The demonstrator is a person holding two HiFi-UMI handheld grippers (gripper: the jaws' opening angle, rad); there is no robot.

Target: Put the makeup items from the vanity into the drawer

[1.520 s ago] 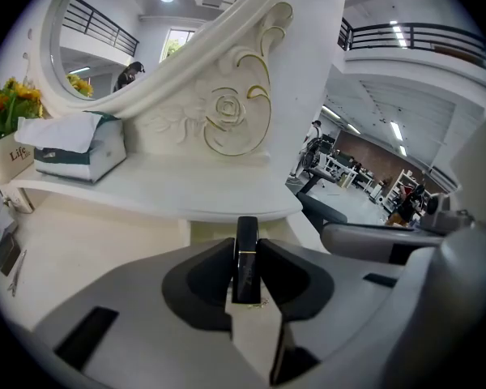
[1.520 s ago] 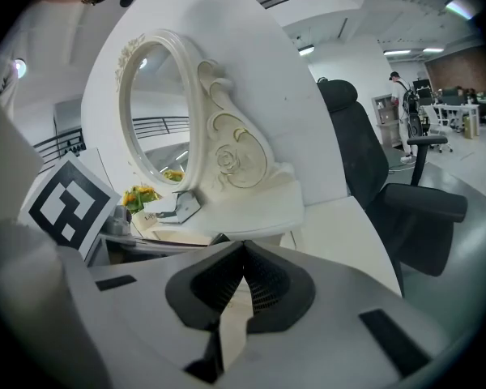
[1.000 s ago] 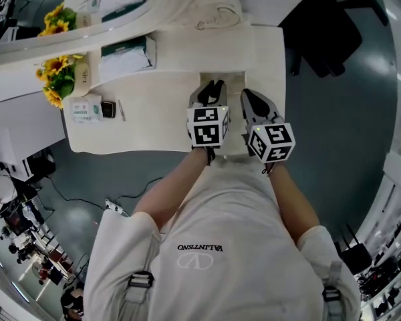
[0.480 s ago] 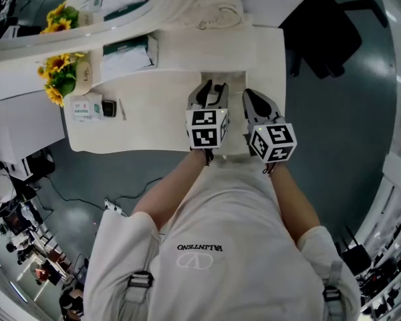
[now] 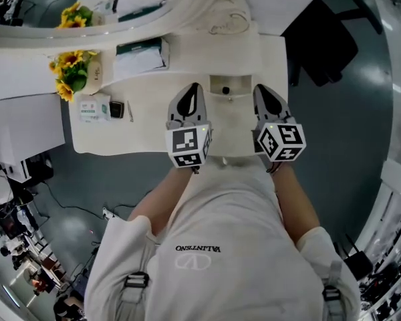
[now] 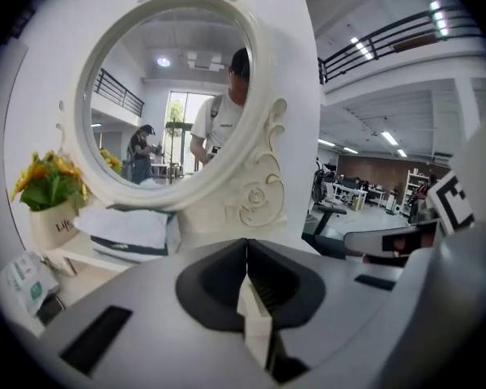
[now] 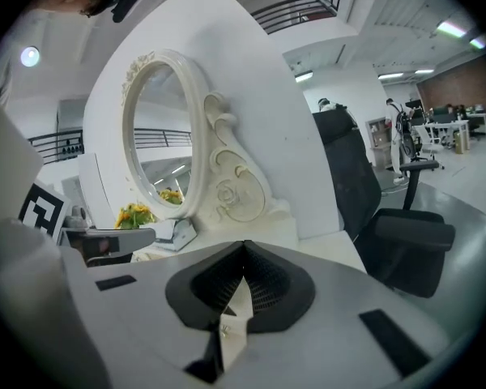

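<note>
The cream vanity (image 5: 154, 122) has an open drawer (image 5: 237, 82) at its middle, with one small dark item (image 5: 225, 90) inside. A white-and-green box (image 5: 93, 108), a small dark case (image 5: 117, 109) and a thin pencil (image 5: 129, 110) lie at the vanity's left end. My left gripper (image 5: 192, 87) hovers over the tabletop just left of the drawer; its jaws are closing to a shut line with nothing between them (image 6: 247, 241). My right gripper (image 5: 259, 87) is at the drawer's right side, shut and empty (image 7: 243, 245).
An oval mirror (image 6: 170, 96) stands at the back of the vanity. A sunflower pot (image 5: 73, 75) and a green-and-white tissue pack (image 5: 140, 55) sit at the back left. A black office chair (image 5: 327, 39) is past the vanity's right end.
My left gripper has moved left from over the drawer to the tabletop beside it, and its jaws have gone from apart to shut. The right gripper shifted slightly right.
</note>
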